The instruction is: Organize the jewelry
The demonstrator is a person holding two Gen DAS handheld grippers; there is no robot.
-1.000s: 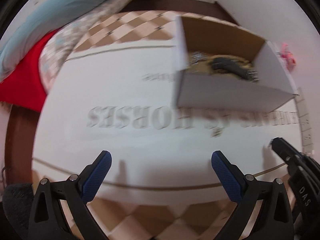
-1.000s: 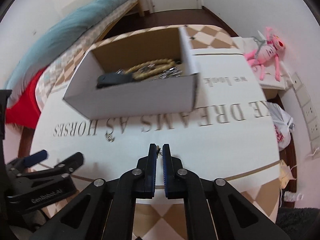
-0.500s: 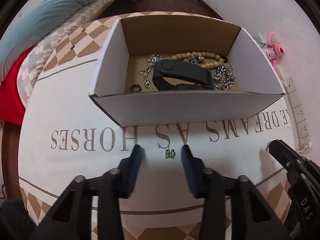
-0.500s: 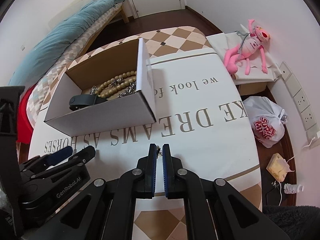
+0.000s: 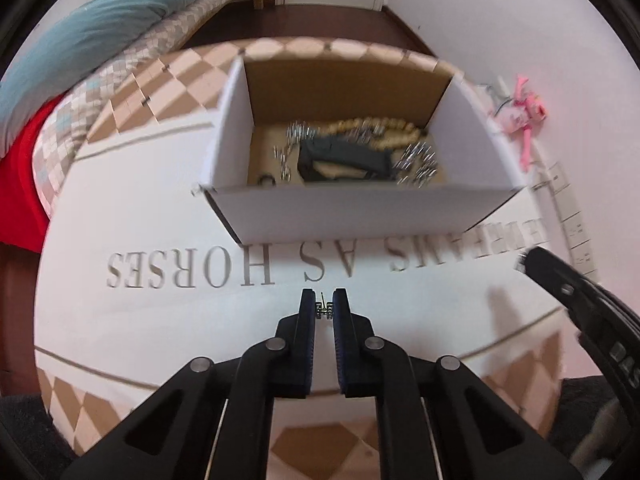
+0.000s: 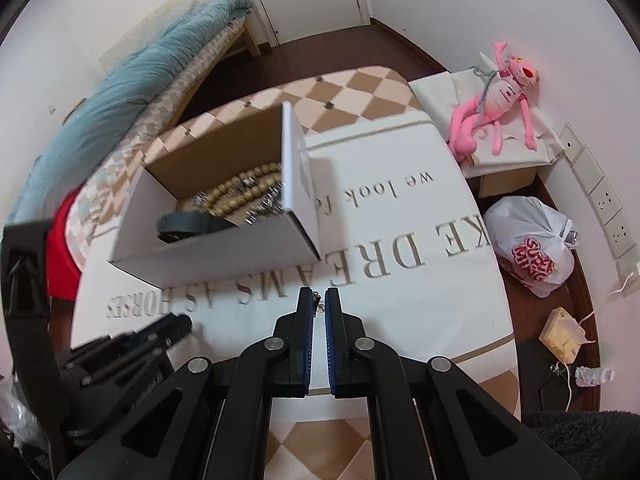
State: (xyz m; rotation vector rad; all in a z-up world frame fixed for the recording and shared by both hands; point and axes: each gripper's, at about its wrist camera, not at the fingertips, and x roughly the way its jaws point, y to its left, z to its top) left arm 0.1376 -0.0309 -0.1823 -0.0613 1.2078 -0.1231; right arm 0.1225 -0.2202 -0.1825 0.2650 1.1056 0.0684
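A white cardboard box [image 5: 340, 216] stands on the table and holds a beaded bracelet [image 5: 376, 128], a black band [image 5: 344, 158], silver chains and a small dark ring. My left gripper [image 5: 324, 308] is shut on a small silver earring [image 5: 324, 310], in front of the box's near wall. My right gripper [image 6: 319, 304] is shut on another small silver jewelry piece [image 6: 318, 302], to the right of the box [image 6: 224, 240]. The right gripper shows at the right edge of the left wrist view [image 5: 560, 280].
The tablecloth [image 5: 160, 320] is white with grey lettering and a brown diamond border. A bed with a teal blanket [image 6: 132, 92] lies to the left. A pink plush toy [image 6: 492, 108], a plastic bag [image 6: 532, 248] and wall sockets lie on the right.
My left gripper moved to the small earring on the cloth and shut on it. My right gripper stayed shut on its piece and shifted right of the box.
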